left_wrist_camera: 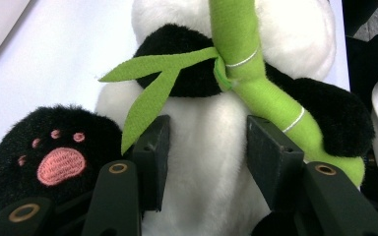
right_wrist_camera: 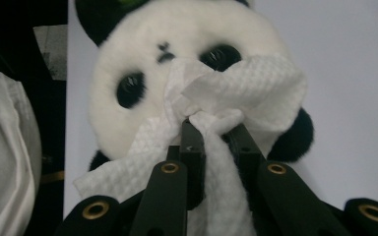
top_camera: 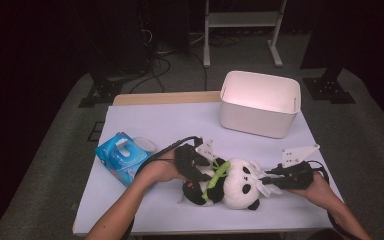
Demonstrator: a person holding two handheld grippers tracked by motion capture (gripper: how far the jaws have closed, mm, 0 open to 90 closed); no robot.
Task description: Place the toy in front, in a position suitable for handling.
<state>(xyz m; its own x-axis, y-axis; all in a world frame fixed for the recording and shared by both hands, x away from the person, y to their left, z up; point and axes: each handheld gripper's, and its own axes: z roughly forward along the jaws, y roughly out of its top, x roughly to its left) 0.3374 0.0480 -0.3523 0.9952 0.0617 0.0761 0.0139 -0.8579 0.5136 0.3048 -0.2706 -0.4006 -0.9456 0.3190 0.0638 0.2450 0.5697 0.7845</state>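
Dark surroundings frame a white-topped counter (top_camera: 170, 125) that stands on grey carpet, with a pale metal stand on the floor behind it. Near the counter's far right corner sits a white rectangular bin (top_camera: 260, 102), open at the top. Close to the left edge lies a blue pack of wet wipes (top_camera: 121, 157), its flap lid raised.

A plush panda (top_camera: 232, 187) lies near the front edge, right of the middle, its head toward the right edge and its black legs toward the left. A green plush bamboo stalk (top_camera: 216, 177) runs across its chest, and in the left gripper view the stalk (left_wrist_camera: 256, 83) is tucked under a black arm, with a leaf hanging over the belly and a black foot with a pink paw print at the lower left.

The left hand-held gripper (top_camera: 196, 162) comes in from the left edge's side and sits on the panda's body; its own view has the two black pads (left_wrist_camera: 150, 157) partly spread and pressed into the white belly fur on either side, so it is clamping the toy's torso.

The right hand-held gripper (top_camera: 275, 181) reaches in from the right edge's side toward the panda's head. Its jaws are drawn close together, pinching a white textured wipe (right_wrist_camera: 241, 93). That wipe lies against the panda's face (right_wrist_camera: 142, 54), covering the muzzle below the two black eye patches.
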